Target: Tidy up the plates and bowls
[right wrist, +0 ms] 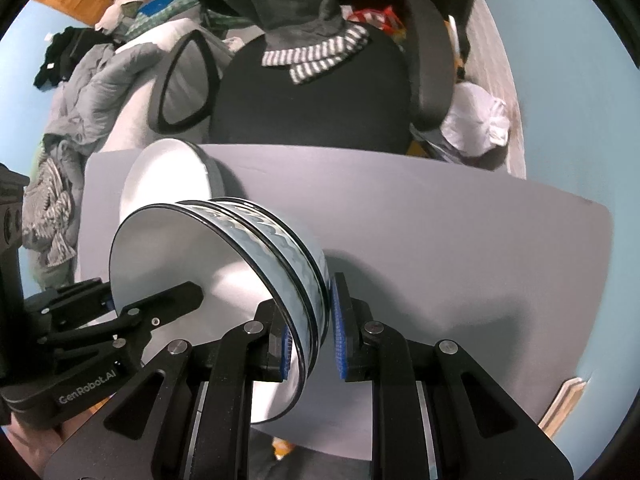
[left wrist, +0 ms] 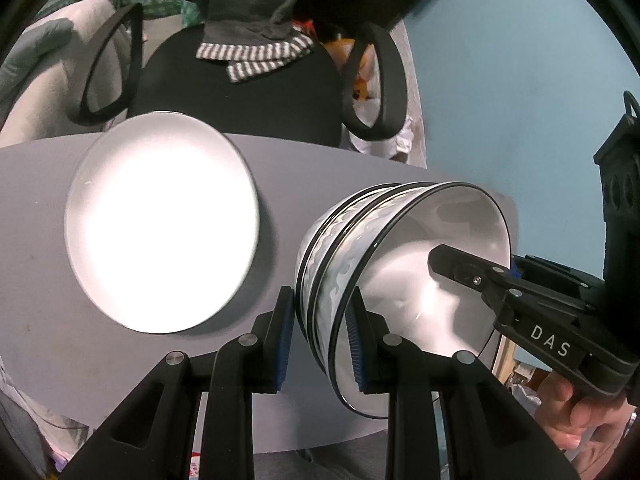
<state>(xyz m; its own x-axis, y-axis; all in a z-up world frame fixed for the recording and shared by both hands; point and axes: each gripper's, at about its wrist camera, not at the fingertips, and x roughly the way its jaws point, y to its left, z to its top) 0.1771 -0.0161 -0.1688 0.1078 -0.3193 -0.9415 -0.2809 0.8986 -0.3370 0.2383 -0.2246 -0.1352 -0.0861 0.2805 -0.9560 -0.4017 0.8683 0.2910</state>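
Observation:
A stack of nested white bowls (left wrist: 404, 264) with black rims and a wavy grey band is held between both grippers above the grey table (left wrist: 48, 240). My left gripper (left wrist: 320, 340) is shut on the near rim of the stack, one pad inside and one outside. My right gripper (right wrist: 314, 340) is shut on the opposite rim of the bowls (right wrist: 224, 264); it shows in the left wrist view, one finger (left wrist: 472, 276) inside the bowl. A white plate (left wrist: 160, 224) lies flat on the table to the left of the bowls; it also shows in the right wrist view (right wrist: 168, 184).
A black office chair (left wrist: 240, 96) with a grey striped garment over its back stands behind the table's far edge. Piled clothes and bedding (right wrist: 80, 92) lie beyond at the left. The table's right part (right wrist: 480, 260) carries nothing. A blue wall (left wrist: 520, 80) is at the right.

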